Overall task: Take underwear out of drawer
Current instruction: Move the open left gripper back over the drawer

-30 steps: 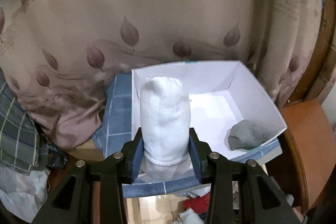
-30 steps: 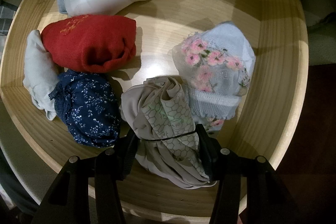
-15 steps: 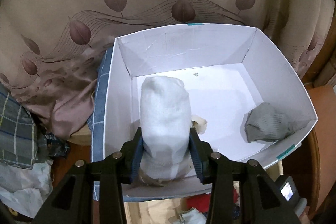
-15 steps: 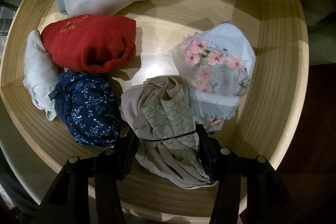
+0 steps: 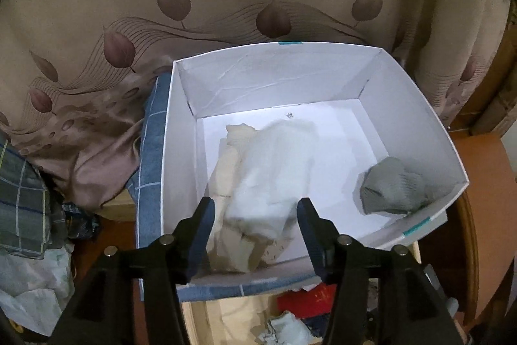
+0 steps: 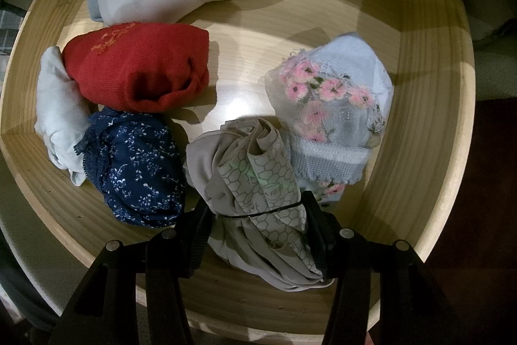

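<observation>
Gaping wide over the white box [image 5: 181, 131], the left gripper [image 5: 255, 222] holds nothing; blurry white underwear [image 5: 274, 170] sits inside the box, a grey bundle [image 5: 391, 189] by its corner. The right gripper [image 6: 255, 215] squeezes beige underwear [image 6: 255, 177] inside the wooden drawer [image 6: 426, 105], beside red [image 6: 139, 76], navy [image 6: 139, 167] and flowery [image 6: 332, 105] bundles.

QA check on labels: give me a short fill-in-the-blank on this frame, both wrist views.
1. The left claw is ____ above the white box.
2. The right claw is shut on the ____ roll.
3. The small bundle in the box's corner is ____.
4. The roll with pink flowers lies in the wooden ____.

Missing words: open; beige; grey; drawer
</observation>
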